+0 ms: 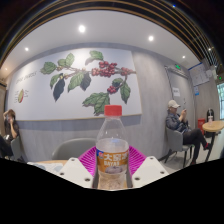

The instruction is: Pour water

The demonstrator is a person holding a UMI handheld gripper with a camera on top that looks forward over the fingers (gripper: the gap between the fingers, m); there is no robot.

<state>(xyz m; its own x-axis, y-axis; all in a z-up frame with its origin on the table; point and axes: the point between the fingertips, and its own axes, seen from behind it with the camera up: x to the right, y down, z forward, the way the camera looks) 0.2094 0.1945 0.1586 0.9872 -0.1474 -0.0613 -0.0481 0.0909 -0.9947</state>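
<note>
Tool (pixel 112 172) is gripping a clear plastic bottle (pixel 112 150) between its two fingers (pixel 76 172), the magenta pads (pixel 92 156) pressing in on both sides of the bottle's body. Bottle is standing upright and carrying a white cap (pixel 112 110) and a red-and-orange label (pixel 112 157) around its middle. Whether its base is resting on anything cannot be told, since the lower part is hidden by the tool.

Beyond the bottle, a pale tabletop (pixel 50 162) is showing just past the left finger, with a grey chair back (pixel 78 148) behind it. A large wall mural (pixel 85 75) of green leaves and red berries is filling the back wall. Round ceiling lights (pixel 82 28) are glowing overhead.

To the right, well apart from the bottle, a person in a light cap (pixel 180 125) is sitting at another table (pixel 212 127). To the left, another person (pixel 12 135) is sitting near the wall.
</note>
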